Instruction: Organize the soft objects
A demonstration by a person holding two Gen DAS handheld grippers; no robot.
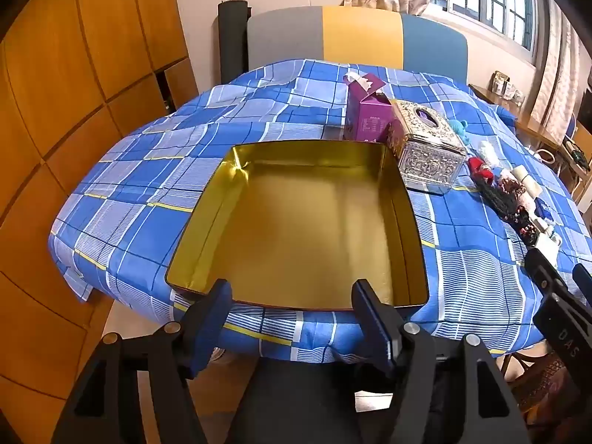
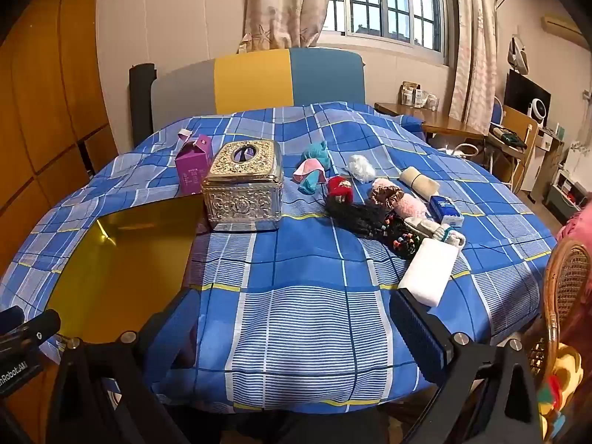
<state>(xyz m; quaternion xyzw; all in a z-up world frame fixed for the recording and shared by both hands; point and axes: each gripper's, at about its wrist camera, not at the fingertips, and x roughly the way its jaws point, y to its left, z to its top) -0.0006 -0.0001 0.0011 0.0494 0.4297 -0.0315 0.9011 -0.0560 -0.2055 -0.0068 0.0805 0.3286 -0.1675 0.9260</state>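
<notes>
The soft objects [image 2: 373,199] all lie beyond the right gripper [image 2: 296,318], whose jaws are open and empty, while the gold tin [image 1: 207,222] just ahead of the equally open left gripper [image 1: 292,296] holds nothing, so the sorting seems not yet begun.

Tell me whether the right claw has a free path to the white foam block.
Probably yes. The right claw is open and the white foam block lies just ahead by its right finger, with only bare blue plaid cloth between.

Daylight enters through the window [image 2: 388,3]; both views are sharp, fisheye-bent at dark edges, with glare inside the gold tin [image 1: 240,168].
</notes>
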